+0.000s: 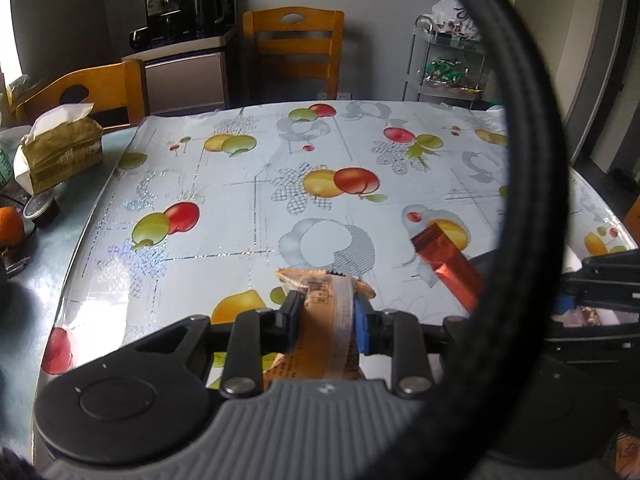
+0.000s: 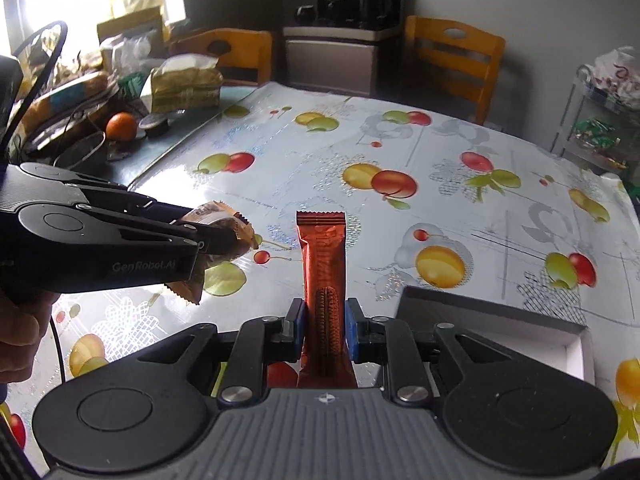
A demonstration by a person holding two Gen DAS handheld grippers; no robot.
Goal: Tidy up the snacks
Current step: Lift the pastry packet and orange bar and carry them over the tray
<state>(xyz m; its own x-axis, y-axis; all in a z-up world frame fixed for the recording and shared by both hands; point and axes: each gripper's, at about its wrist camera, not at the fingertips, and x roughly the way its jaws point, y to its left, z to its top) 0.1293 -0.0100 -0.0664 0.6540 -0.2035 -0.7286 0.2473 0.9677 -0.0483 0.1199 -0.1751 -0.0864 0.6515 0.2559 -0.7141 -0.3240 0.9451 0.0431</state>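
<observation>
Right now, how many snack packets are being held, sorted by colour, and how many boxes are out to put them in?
Tan packet, in the left tool: 1
Red-orange packet, in the right tool: 1
Open white-lined box, on the table by the right tool: 1
Total: 3

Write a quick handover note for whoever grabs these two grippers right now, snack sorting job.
Left gripper: shut on the tan snack packet, held above the tablecloth.
Right gripper: shut on the red-orange snack bar, also lifted.
Open box: on the table just right of the right gripper; inside mostly hidden.
Done: both snacks picked up.
Left: probably place both in the box.
</observation>
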